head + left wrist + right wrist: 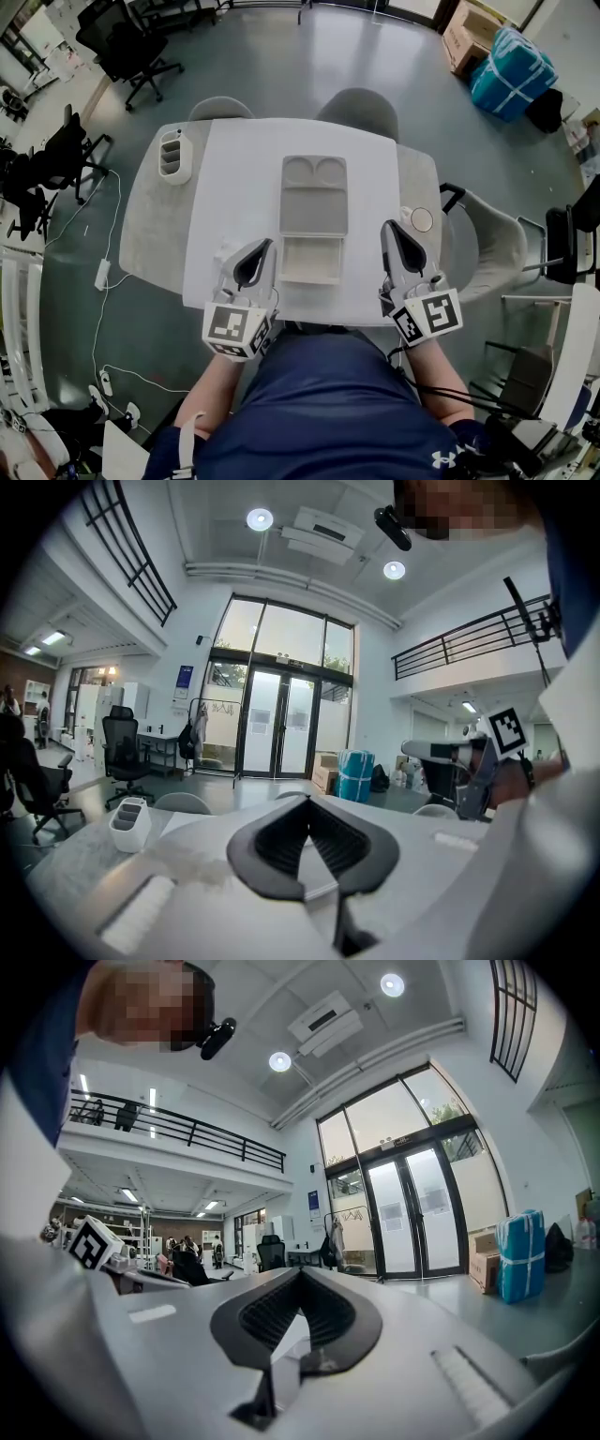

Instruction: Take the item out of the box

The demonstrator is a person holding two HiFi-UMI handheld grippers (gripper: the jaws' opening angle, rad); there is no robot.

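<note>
Pale grey hinged plastic box (312, 192) lies open at the middle of the grey table (150, 225), with bare white mat (234, 159) on either side. Left tongs (265, 246) and right tongs (388, 228) rest at the near edge on either side of it, closed and empty, pointing forward.

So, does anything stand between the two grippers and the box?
Nothing visible does. The box lies between the left gripper and the right gripper, with only bare white mat on either side.

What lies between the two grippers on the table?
The open box, its near half directly between the left gripper and right gripper; the head view shows it.
</note>
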